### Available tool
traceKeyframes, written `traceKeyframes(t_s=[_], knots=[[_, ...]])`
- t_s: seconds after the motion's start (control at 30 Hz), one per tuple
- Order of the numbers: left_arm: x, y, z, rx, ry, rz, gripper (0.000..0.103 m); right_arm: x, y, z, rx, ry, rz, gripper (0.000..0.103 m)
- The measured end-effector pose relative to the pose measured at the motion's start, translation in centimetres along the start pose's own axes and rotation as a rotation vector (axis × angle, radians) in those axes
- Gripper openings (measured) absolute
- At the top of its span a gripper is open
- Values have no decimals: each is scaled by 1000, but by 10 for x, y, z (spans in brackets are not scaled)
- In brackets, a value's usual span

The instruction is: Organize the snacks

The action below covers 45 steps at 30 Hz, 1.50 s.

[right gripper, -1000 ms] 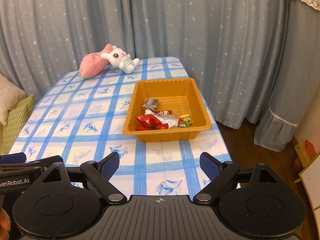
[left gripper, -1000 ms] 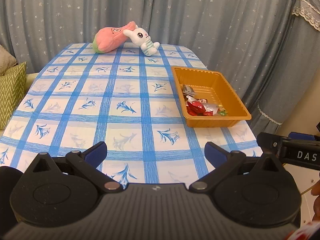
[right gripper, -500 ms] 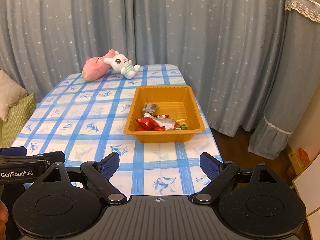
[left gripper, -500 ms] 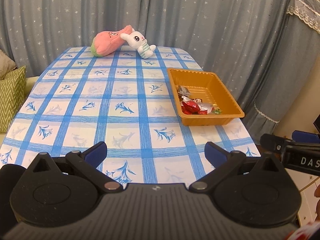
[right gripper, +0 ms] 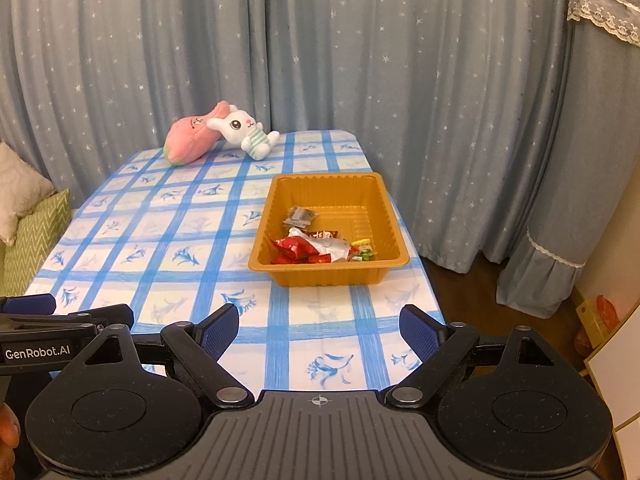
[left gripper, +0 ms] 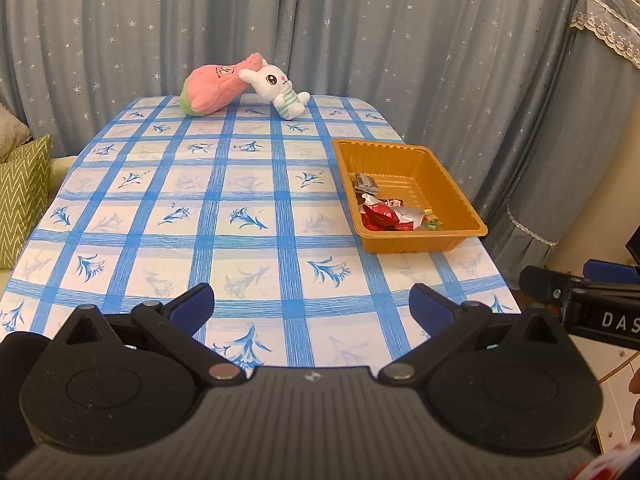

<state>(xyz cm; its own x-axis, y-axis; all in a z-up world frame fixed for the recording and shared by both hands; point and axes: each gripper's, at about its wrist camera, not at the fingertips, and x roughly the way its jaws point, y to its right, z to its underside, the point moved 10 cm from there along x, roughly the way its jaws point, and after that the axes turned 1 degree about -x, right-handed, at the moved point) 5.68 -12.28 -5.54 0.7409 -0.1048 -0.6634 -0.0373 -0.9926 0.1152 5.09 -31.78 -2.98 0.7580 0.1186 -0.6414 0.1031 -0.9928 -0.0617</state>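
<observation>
An orange plastic tray (left gripper: 448,184) (right gripper: 372,196) stands near the right edge of the table. Several wrapped snacks (left gripper: 390,212) (right gripper: 316,246) lie in its near half: red, silver and green wrappers and a small dark packet. My left gripper (left gripper: 312,306) is open and empty above the table's near edge, well short of the tray. My right gripper (right gripper: 320,328) is open and empty above the near right corner, facing the tray. The right gripper shows at the right edge of the left wrist view, the left gripper at the left edge of the right wrist view.
The table has a blue-and-white checked cloth (left gripper: 200,216) (right gripper: 168,240). A pink plush (left gripper: 218,88) (right gripper: 192,140) and a white rabbit plush (left gripper: 280,92) (right gripper: 244,134) lie at the far end. Grey star curtains hang behind. A green cushion (left gripper: 22,196) sits left.
Both grippers have drawn back from the table and risen a little, so the tray and plush toys look smaller and farther. Both stay open and empty. Nothing on the table moved.
</observation>
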Motion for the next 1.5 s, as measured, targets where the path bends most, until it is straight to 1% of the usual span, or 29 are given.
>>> traceKeyframes(t_s=[1.5], knots=[[1, -2, 0, -1, 0, 1, 103, 0, -1, -2, -1, 0, -1, 87]])
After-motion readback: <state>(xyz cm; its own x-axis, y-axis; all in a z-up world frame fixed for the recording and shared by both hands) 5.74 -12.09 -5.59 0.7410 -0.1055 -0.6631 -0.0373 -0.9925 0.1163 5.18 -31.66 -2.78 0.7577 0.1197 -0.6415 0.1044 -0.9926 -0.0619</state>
